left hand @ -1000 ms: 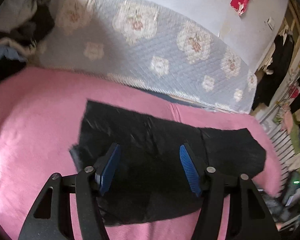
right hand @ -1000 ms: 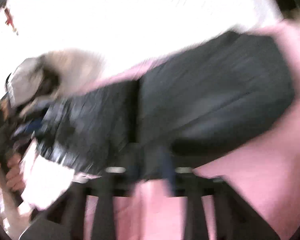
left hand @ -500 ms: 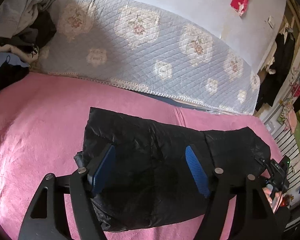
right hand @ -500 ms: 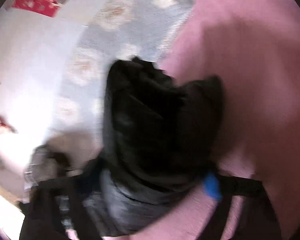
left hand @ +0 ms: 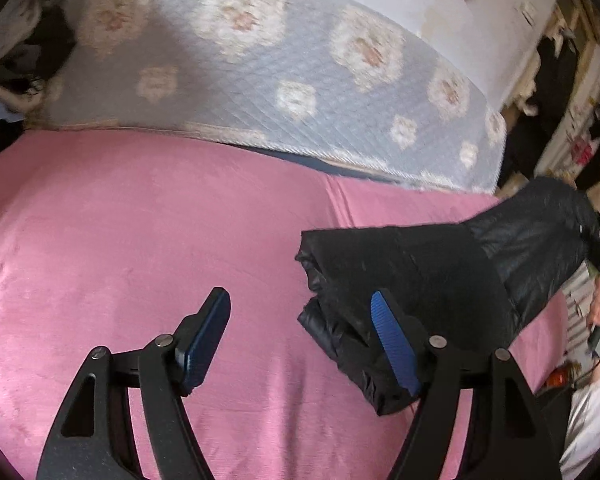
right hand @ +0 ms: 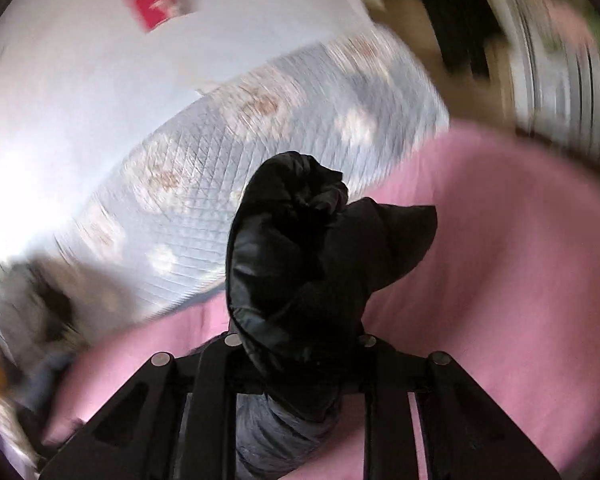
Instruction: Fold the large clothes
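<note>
A black puffer jacket [left hand: 440, 280], folded into a long bundle, lies on the pink bedspread [left hand: 140, 240] at the right, its far end lifted off the bed. My left gripper [left hand: 300, 296] hovers open above the bedspread with nothing between its blue pads; its right finger [left hand: 392, 340] overlaps the jacket's near edge. In the right wrist view the jacket [right hand: 300, 240] bulges up between the jaws of my right gripper [right hand: 296, 344]. Those jaws are closing on it, and the fabric hides the pads. A hand [left hand: 599, 308] shows at the right edge.
A quilted floral mattress pad [left hand: 260, 60] leans against the white wall behind the bed. Loose clothes are piled at the upper left [left hand: 16, 40]. Hanging garments and a rack [left hand: 560, 80] crowd the right side. Bare pink bedspread [right hand: 480, 260] spreads to the left of the jacket.
The jacket has gone from between my left gripper's fingers to the right, its far end raised. My right gripper has closed on that end and lifted it.
</note>
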Motion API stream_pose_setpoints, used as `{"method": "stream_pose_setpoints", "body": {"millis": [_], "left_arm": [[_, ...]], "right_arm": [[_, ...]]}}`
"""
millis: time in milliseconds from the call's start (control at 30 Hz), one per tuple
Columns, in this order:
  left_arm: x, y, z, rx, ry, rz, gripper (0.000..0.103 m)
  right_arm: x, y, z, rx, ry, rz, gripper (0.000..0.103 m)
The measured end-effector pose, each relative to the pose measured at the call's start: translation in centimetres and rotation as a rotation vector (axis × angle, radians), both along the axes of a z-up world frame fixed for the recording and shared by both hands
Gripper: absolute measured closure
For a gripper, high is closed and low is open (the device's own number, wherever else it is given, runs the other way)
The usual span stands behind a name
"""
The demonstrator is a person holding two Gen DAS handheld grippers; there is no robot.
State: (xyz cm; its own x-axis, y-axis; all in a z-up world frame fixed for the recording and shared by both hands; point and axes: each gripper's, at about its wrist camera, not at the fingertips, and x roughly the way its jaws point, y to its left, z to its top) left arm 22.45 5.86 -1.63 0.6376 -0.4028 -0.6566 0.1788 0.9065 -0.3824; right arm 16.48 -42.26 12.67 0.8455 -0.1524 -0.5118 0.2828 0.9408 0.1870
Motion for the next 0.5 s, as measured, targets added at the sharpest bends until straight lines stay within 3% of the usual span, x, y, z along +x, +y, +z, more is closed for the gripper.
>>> {"method": "stream_pose_setpoints", "body": {"millis": [100, 167, 233, 267, 333, 367, 400, 500], "left_arm": [[-0.1, -2.2, -0.6, 0.022, 0.019, -0.085, 0.045], [0.2, -3.0, -1.5, -0.047, 0.083, -0.15, 0.046], [0.9, -3.2, -3.0, -0.112, 0.145, -0.142, 0.05], [1.4, -3.6, -3.6, -0.099, 0.139, -0.141, 0.06], [3.0, -4.7, -4.6, 0.018, 0.121, -0.129, 0.068], [3.8, -5.1, -5.0, 0.033, 0.121, -0.122, 0.077], [4.4, -5.2, -5.2, -0.001, 0.126, -0.129, 0.088], [4.7, -4.9, -5.1, -0.033, 0.13, -0.111, 0.091]], "right_arm": [[-0.7, 4.3, -0.1, -0.129, -0.013, 0.073, 0.077], [-1.1, 6.6, -0.5, -0.136, -0.053, 0.112, 0.076], [-1.5, 8.9, -1.1, -0.101, -0.086, 0.134, 0.075], [-1.1, 9.9, -1.3, -0.082, -0.088, 0.155, 0.075], [-1.4, 12.2, -1.7, -0.015, -0.103, 0.217, 0.075], [-1.3, 13.4, -2.5, 0.017, -0.097, 0.251, 0.075], [-1.0, 14.5, -3.2, 0.035, -0.082, 0.282, 0.075], [-0.2, 18.1, -6.8, 0.122, -0.009, 0.396, 0.075]]}}
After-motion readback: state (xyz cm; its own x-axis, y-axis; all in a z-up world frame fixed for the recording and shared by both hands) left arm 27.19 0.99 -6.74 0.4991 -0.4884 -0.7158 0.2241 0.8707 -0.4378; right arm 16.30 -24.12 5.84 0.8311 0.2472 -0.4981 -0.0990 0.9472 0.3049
